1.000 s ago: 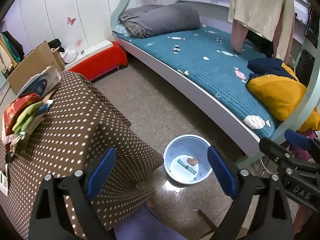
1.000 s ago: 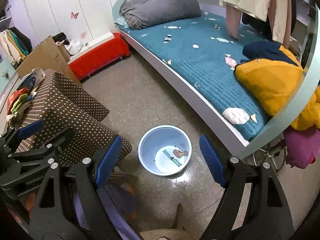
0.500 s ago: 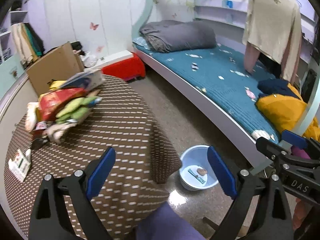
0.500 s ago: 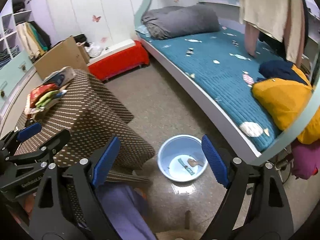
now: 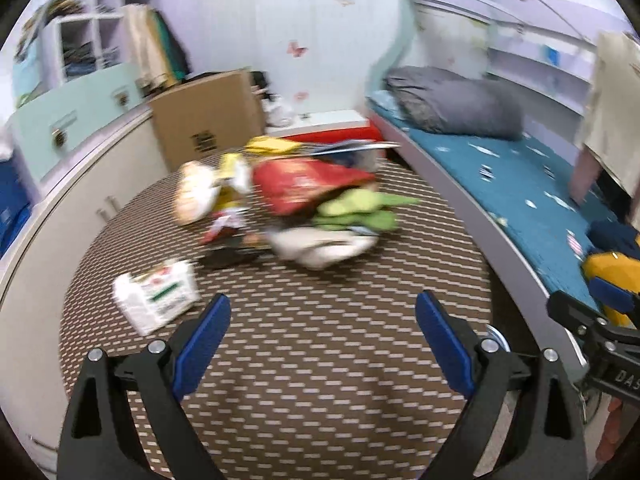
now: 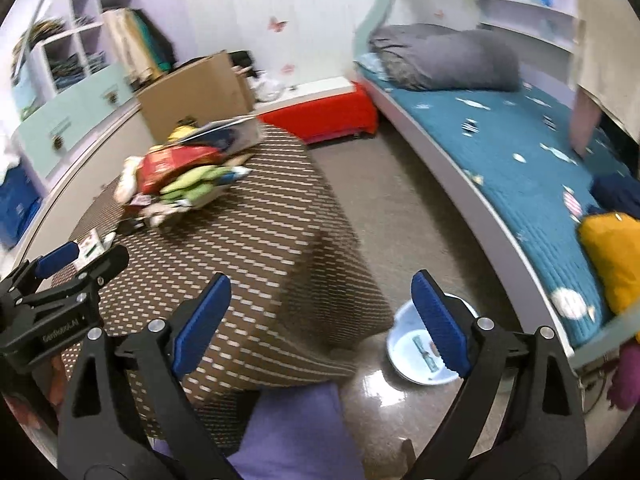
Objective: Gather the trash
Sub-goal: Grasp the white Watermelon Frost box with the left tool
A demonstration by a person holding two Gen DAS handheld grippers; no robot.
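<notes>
Dotted desk (image 5: 320, 340): carries trash pile (image 5: 304, 204), far side.
Left tool (image 5: 320, 336): wide, empty; pile straight ahead, nearer.
Right tool (image 6: 320, 316): jaws just opening, wide, empty; pile up-left.
Basin (image 6: 424, 356): on floor.

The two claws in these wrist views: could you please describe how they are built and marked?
Both look alike. The left claw and the right claw each have black angular arms with triangular cut-outs and silver rivets, ending in blue ribbed pads. White lettering marks the side of each black body; it is too blurred to read. No cables or sleeves show.
</notes>
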